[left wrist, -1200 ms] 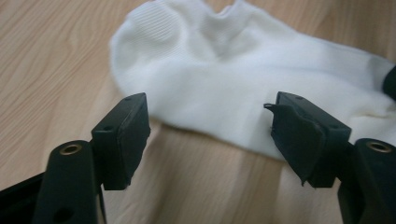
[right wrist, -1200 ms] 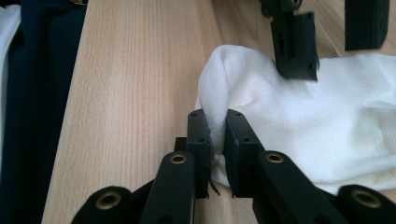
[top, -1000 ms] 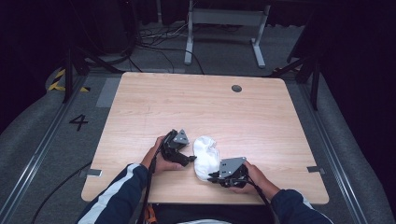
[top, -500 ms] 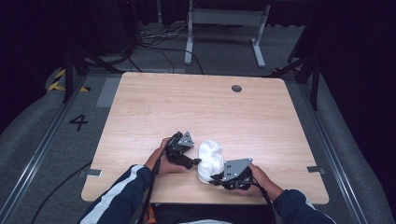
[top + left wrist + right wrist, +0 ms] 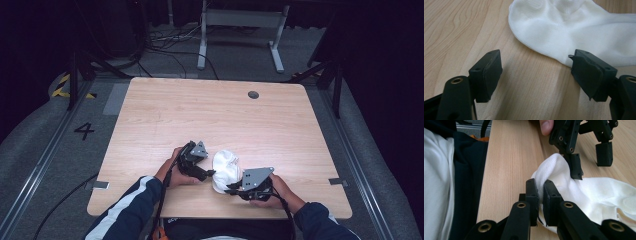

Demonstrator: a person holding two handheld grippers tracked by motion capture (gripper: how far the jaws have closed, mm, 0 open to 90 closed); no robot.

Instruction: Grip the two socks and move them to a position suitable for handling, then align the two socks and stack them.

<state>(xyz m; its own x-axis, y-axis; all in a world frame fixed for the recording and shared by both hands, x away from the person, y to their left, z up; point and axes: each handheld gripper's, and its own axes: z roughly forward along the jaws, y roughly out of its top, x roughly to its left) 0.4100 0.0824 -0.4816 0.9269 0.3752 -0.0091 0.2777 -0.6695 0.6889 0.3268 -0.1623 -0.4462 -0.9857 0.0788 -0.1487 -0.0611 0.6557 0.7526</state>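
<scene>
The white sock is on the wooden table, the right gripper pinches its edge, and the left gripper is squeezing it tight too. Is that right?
Not quite. The left gripper isn't squeezing it: the left gripper view shows its jaws open, with bare table between them and the white sock just beyond. The right gripper does pinch the sock's edge on the wooden table.

A light wood table [image 5: 215, 115] with a round grommet [image 5: 253, 94] near its far edge stands on grey carpet [image 5: 30, 150] — a "4" [image 5: 84, 131] is marked at the left, beside a metal rail [image 5: 45, 160]. Beyond it the room is dark — cables [image 5: 170, 37], a grey frame [image 5: 240, 30] and yellow-black tape [image 5: 62, 86] show.
</scene>
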